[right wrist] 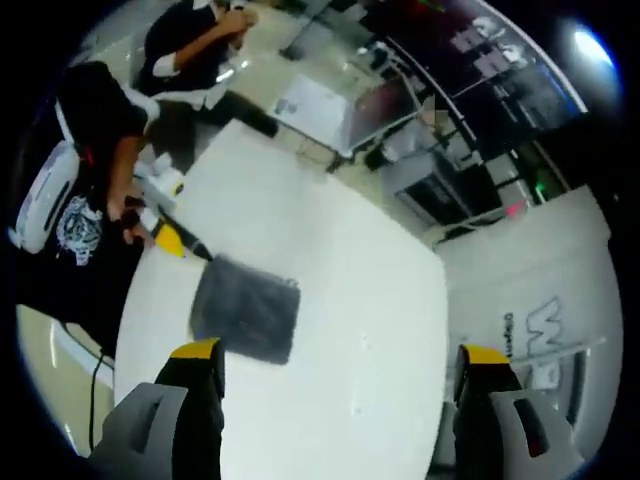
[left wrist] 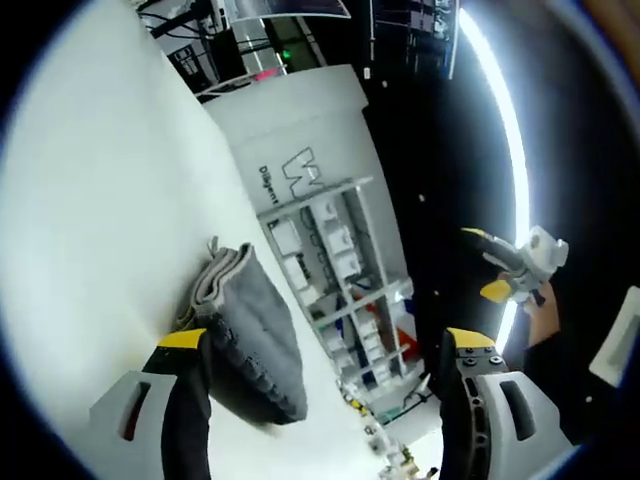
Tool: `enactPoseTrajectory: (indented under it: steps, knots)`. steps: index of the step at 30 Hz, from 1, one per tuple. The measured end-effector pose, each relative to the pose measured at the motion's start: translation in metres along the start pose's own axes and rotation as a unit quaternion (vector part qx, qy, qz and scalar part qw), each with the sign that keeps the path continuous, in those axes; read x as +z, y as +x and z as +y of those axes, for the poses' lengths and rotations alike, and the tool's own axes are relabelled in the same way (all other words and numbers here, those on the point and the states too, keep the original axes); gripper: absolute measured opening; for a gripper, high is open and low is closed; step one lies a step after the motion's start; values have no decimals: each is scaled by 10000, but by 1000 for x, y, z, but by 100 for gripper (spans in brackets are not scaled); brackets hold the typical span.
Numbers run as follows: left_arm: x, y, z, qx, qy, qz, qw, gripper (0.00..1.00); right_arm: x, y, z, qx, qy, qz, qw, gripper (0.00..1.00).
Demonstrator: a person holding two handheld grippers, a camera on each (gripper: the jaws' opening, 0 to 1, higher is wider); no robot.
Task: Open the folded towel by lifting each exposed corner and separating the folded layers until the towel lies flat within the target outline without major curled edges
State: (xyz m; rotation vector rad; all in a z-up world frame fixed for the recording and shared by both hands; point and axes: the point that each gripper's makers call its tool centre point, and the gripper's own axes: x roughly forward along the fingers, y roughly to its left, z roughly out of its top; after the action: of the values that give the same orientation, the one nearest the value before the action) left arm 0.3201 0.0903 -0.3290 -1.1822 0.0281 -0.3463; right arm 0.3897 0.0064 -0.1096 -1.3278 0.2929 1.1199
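Observation:
A folded grey towel (left wrist: 255, 335) lies on the white table (left wrist: 90, 220), its stacked layers showing at the near edge. My left gripper (left wrist: 330, 350) is open, with its left jaw right beside the towel and nothing held between the jaws. In the right gripper view the towel (right wrist: 245, 308) is a dark rectangle at the table's left side, and the left gripper (right wrist: 185, 245) reaches to its corner. My right gripper (right wrist: 340, 360) is open and hovers well above the table (right wrist: 340, 250), apart from the towel. It appears in the left gripper view as the right gripper (left wrist: 505, 270), off the table's edge.
A person in a black shirt (right wrist: 85, 190) stands at the table's left side, with another person (right wrist: 195, 45) further back. A white partition with a logo (left wrist: 300, 150) and shelving (left wrist: 340, 270) stand beyond the table. The table to the right of the towel is bare.

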Motion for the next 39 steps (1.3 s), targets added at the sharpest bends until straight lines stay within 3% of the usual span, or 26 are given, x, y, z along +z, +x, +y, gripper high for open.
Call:
enactPoseTrajectory:
  steps: [8,21,23,26,32,37,39]
  knots:
    - [-10,12,3,173,-17,171,9997,99,-6,15,4,117,-90,156,9998,99]
    - [-9,16,-1,145,8,105,9998,96,-17,35,15,263,-169,347,9989,98]
    - [-6,19,2,203,-33,116,9997,92,-16,38,16,277,-166,344,9989,98]
    - [-8,24,12,531,98,272,9982,79,-15,42,18,319,-180,341,9987,98]
    - [2,28,21,703,-2,167,9974,73,-15,51,22,435,-214,377,9981,98]
    - [6,29,44,1209,214,206,9922,40,-14,54,18,426,-261,433,9978,96]
    - [5,28,46,1231,230,193,9919,33,-12,55,19,435,-257,390,9980,96]
